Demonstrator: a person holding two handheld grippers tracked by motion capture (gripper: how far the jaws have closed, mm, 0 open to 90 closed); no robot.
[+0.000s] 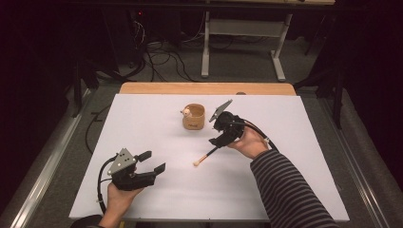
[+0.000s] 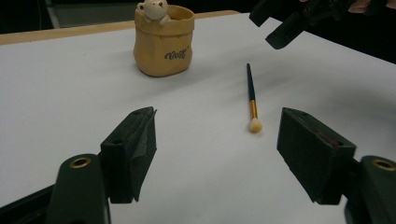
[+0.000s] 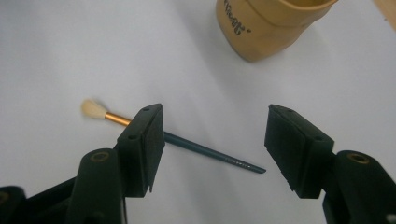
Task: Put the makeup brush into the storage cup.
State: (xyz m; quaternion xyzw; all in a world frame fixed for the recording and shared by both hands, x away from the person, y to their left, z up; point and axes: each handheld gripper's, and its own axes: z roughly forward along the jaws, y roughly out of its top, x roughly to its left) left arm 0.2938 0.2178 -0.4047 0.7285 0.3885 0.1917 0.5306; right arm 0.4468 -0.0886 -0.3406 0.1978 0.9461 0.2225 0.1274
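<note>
**Right gripper over the brush, jaws apart**

I see the brush (image 1: 205, 156) lying flat on the white desk (image 1: 142, 123), a little right of the middle. Its pale tip points to the near left, and its dark handle runs up to the far right, under my right gripper (image 1: 219, 141). Nothing holds the brush; it rests on the desk by itself.

In the right gripper view, the jaws of the right gripper (image 3: 215, 140) are wide apart. The brush (image 3: 177, 140) lies below them, across the gap. The pale tip and the golden ring stick out past the left jaw, and the thin end of the handle stops between the two jaws. I cannot tell if the left jaw touches the handle or only passes above it.

My left gripper (image 1: 152, 161) is at the near left of the desk, well apart from the brush. Its jaws are also apart and they hold nothing. In the left gripper view, the left gripper (image 2: 217, 140) looks toward the brush (image 2: 252, 98), which lies farther on the desk with the pale tip nearest to me.

The cup (image 1: 194, 117) stands upright on the far side of the brush, just left of the right gripper. It is yellow-brown, and a small pale figure (image 2: 152, 8) sits on its rim. In the left gripper view the cup (image 2: 162, 46) stands far left of the brush, apart from it.
</note>
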